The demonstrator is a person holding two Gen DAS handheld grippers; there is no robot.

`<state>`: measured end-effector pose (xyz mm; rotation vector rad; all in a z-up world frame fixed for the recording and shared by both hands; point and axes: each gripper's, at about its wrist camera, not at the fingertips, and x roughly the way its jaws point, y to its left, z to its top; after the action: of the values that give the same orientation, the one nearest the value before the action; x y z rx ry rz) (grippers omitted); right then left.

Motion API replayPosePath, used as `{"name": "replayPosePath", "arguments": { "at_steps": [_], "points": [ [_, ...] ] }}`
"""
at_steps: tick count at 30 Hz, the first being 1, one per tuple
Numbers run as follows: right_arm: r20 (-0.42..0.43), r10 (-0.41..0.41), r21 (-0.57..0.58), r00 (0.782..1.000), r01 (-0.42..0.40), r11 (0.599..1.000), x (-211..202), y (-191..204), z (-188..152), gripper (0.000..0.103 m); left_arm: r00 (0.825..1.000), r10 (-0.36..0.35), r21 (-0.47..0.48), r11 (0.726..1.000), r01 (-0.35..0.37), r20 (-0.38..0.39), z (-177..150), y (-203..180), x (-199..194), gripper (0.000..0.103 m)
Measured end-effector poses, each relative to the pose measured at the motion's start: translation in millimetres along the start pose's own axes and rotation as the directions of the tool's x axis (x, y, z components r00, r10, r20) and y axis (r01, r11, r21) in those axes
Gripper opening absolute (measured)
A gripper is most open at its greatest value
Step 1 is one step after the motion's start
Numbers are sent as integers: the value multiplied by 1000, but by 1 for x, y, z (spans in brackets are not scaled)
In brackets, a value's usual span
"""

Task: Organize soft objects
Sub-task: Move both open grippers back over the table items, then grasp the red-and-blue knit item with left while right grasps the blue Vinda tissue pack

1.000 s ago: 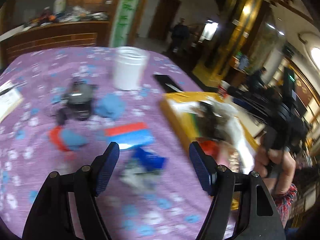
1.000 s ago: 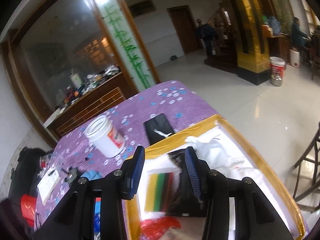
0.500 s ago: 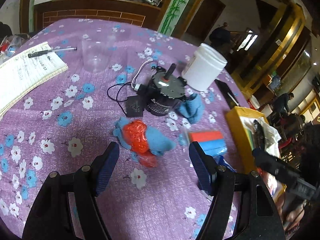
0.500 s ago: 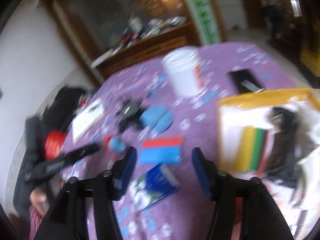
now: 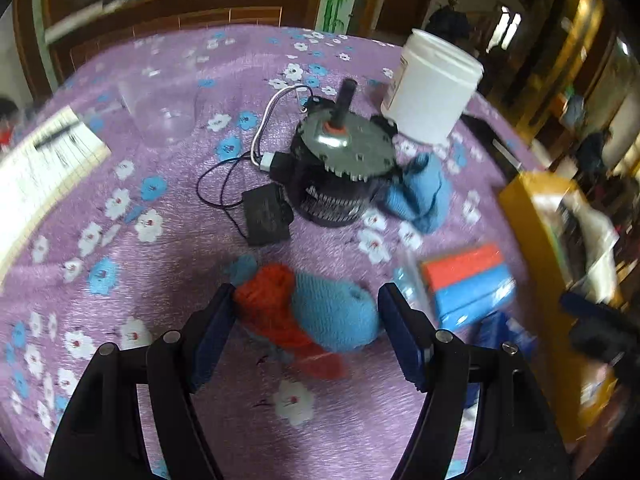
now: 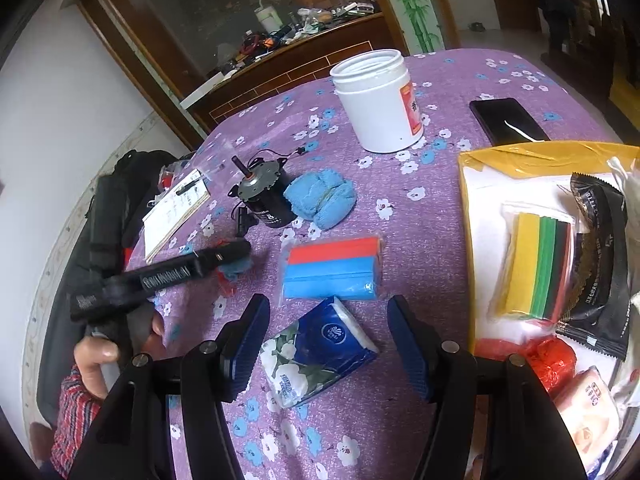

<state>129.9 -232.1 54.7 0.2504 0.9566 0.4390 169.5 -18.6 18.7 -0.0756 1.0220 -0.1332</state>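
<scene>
A table under a purple flowered cloth [image 6: 460,80] fills both views. At its right edge sits a yellow-rimmed box [image 6: 536,158] already holding a striped sponge pack [image 6: 532,268], a black packet [image 6: 596,264], a red bag [image 6: 548,358] and a pink tissue pack [image 6: 588,416]. Far on the cloth stands a white open tub [image 6: 380,100], with a black phone [image 6: 508,120] to its right. Left of centre an electric motor [image 5: 344,168] stands shaft-up with its wires and black block; a blue knitted bundle [image 6: 320,198] rests against its right side, and a notepad [image 6: 176,210] lies further left. A red-and-blue sponge pack [image 6: 332,268] lies mid-table, and just near of it a blue tissue pack [image 6: 316,354]. The right gripper [image 6: 326,346] has just been opening and now stands wide, the tissue pack lying between its fingers with neither pad touching it. The left gripper [image 5: 306,330], held by a hand [image 6: 108,350] in a plaid sleeve, is spread wide around a red-and-blue knitted piece [image 5: 312,312] on the near-left cloth; the left pad is at the red edge, though whether it touches I cannot tell, and the right pad stands clear.
</scene>
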Motion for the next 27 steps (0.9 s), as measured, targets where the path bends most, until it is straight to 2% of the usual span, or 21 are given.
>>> {"name": "replayPosePath", "arguments": {
  "at_steps": [1, 3, 4, 8, 12, 15, 18, 19, 21, 24, 27],
  "points": [
    [0, 1, 0, 1000, -1, 1000, 0, 0, 0, 63, 1000, 31, 11, 999, -31, -4, -4, -1, 1, 60],
    [-4, 2, -1, 1000, -2, 1000, 1, 0, 0, 64, 994, 108, 39, 993, -108, 7, -12, -4, 1, 50],
    [-6, 2, -3, 1000, -2, 1000, 1, 1, -1, 65, 994, 107, 42, 993, -107, 11, -15, -5, -2, 46],
    [-27, -3, -17, 1000, 2, 1000, 6, 4, -2, 65, 995, 102, 8, 995, -102, 9, -26, -7, -15, 41],
    [-62, -26, -38, 998, 23, 999, 16, 6, -5, 66, 993, 115, -15, 993, -115, 7, -36, -9, -33, 40],
    [-93, -47, -64, 995, 41, 997, 25, 10, -8, 66, 997, 72, -56, 996, -70, 36, -40, -8, -44, 40],
    [-121, -70, -115, 990, 56, 992, 33, 17, -12, 68, 996, 56, -54, 997, -53, 65, -40, -9, -43, 40],
    [-130, -77, -144, 988, 58, 988, 36, 22, -15, 71, 996, 50, -54, 997, -47, 68, -40, -8, -41, 40],
    [-145, -110, -225, 983, 75, 972, 41, 34, -22, 77, 997, 27, -57, 998, -23, 66, -41, -5, -36, 40],
    [-142, -171, -337, 975, 115, 935, 46, 51, -32, 81, 998, 22, -46, 999, -20, 57, -41, -4, -30, 40],
    [-118, -208, -394, 971, 147, 907, 50, 61, -39, 82, 998, 14, -49, 999, -12, 54, -42, -2, -27, 40]
  ]
}}
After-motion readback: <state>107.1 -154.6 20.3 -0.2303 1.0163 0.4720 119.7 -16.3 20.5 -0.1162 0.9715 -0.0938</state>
